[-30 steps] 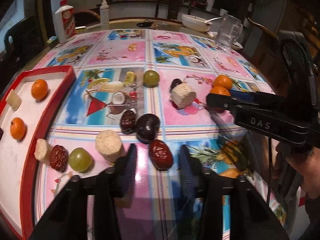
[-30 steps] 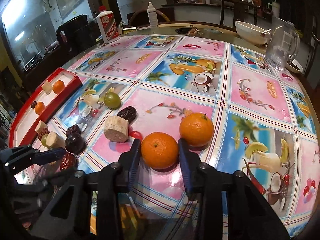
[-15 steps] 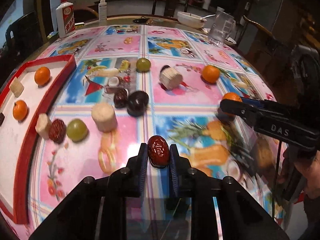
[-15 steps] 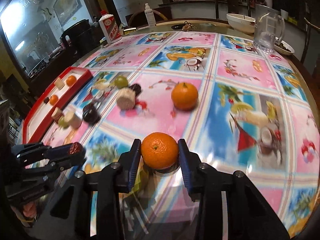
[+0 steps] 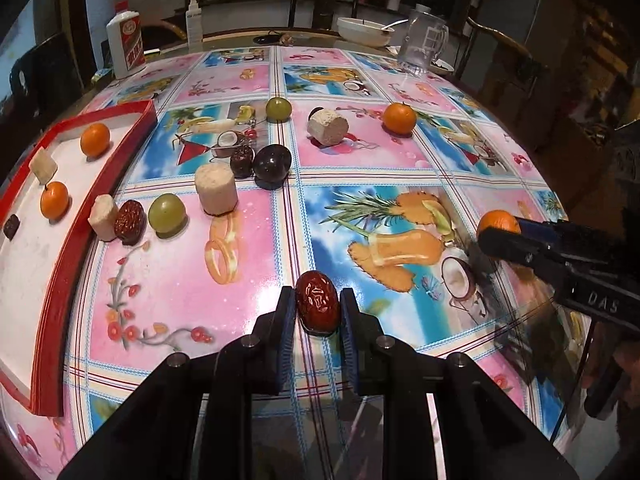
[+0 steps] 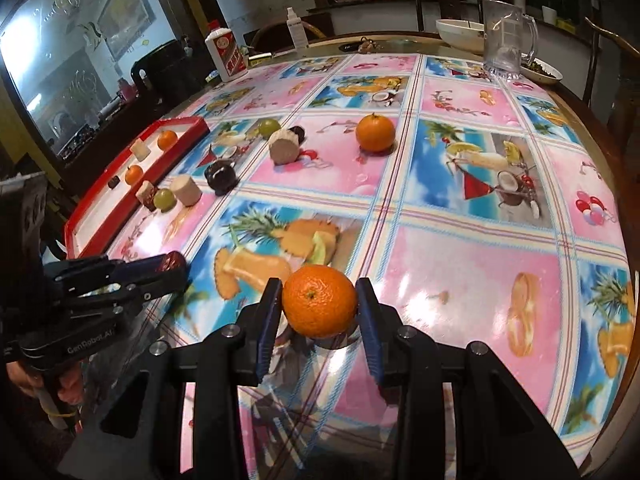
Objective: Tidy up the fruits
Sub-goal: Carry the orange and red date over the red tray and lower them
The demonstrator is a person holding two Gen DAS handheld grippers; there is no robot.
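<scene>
My left gripper (image 5: pixel 317 310) is shut on a glossy red date (image 5: pixel 318 303), held above the table's near part. My right gripper (image 6: pixel 319 304) is shut on an orange (image 6: pixel 319 300) and also shows at the right of the left wrist view (image 5: pixel 498 236). A red-rimmed white tray (image 5: pixel 100 184) lies at the left with two oranges (image 5: pixel 95 139), a pale chunk (image 5: pixel 43 164) and a dark piece (image 5: pixel 11 226). Loose on the cloth are another orange (image 5: pixel 399 118), two green fruits (image 5: pixel 167 213), a dark plum (image 5: pixel 272 162), dates (image 5: pixel 130 221) and pale cylinders (image 5: pixel 215 189).
A fruit-print cloth (image 5: pixel 400 220) covers the round table. At the far edge stand a white bottle (image 5: pixel 127 45), a spray bottle (image 5: pixel 194 24), a white bowl (image 5: pixel 362 31) and a glass pitcher (image 5: pixel 426 44). Chairs ring the table. A hand (image 6: pixel 60 388) grips the left tool.
The left gripper closed on the red date and drew back with it. The right gripper pulled back from the fruit cluster with its orange.
</scene>
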